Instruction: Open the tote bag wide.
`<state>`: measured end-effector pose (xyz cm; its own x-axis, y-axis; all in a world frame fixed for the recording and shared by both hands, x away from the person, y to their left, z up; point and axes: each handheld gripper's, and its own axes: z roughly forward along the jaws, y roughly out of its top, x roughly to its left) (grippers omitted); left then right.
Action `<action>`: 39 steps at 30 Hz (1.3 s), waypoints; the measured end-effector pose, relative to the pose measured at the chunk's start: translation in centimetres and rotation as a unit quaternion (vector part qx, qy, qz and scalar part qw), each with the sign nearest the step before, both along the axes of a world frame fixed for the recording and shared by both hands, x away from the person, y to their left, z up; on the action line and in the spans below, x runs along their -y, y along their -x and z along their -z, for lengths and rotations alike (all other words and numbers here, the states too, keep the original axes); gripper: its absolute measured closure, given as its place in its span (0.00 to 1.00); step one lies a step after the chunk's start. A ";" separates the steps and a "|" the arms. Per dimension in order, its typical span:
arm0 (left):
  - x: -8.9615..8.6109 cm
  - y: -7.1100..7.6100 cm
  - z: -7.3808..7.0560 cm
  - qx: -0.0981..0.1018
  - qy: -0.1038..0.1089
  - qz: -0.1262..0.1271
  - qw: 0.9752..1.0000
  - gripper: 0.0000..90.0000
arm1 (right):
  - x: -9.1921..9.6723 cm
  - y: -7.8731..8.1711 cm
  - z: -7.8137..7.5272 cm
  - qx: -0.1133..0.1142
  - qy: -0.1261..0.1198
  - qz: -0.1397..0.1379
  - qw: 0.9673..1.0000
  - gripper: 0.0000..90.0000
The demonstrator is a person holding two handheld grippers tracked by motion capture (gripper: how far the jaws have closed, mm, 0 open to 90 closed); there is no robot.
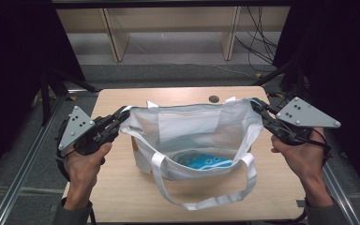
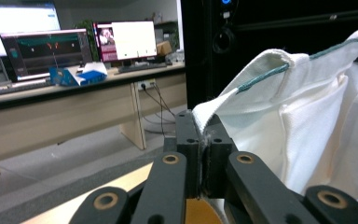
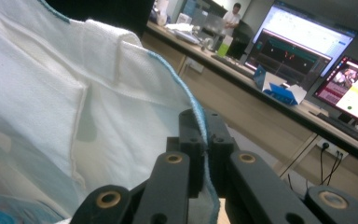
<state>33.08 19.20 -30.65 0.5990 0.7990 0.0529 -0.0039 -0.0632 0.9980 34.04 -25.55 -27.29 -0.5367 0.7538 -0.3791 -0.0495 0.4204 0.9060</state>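
A white cloth tote bag (image 1: 192,136) stands on the wooden table (image 1: 122,192), its mouth pulled wide between my two grippers. My left gripper (image 1: 123,114) is shut on the bag's left rim, and the left gripper view shows the cloth edge (image 2: 205,122) pinched between its jaws. On the other side my right gripper (image 1: 255,105) is shut on the right rim, where the teal-trimmed hem (image 3: 204,135) runs between its jaws. A blue and white packet (image 1: 205,162) lies inside the bag. One long strap (image 1: 206,199) loops down over the table's front.
A small dark round disc (image 1: 213,99) lies near the table's far edge. Dark curtains flank the table, and wooden furniture legs and cables stand on the floor beyond. Desks with lit monitors (image 2: 42,51) fill the room behind the bag.
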 end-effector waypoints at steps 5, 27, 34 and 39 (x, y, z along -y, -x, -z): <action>0.1 -0.6 1.8 -0.016 0.000 -0.005 1.000 0.97 | -0.1 -0.6 1.3 -0.011 -0.004 0.002 1.000 0.98; 1.3 -1.1 10.7 -0.100 -0.079 0.019 0.992 0.96 | -0.8 -1.6 7.0 -0.058 0.026 0.008 0.998 0.98; 1.7 -2.0 11.9 -0.134 -0.074 0.025 0.988 0.95 | -1.0 -2.8 8.3 -0.088 0.031 0.006 0.996 0.98; 1.3 -2.3 11.8 -0.153 -0.036 0.033 0.987 0.89 | -1.3 -3.6 8.7 -0.099 0.025 0.007 0.995 0.98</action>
<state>35.42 17.92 -42.41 0.6460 0.7588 -0.0834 0.2897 -0.1426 0.9464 37.67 -24.29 -36.02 -0.5945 0.7446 -0.3036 0.1336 0.4638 0.8758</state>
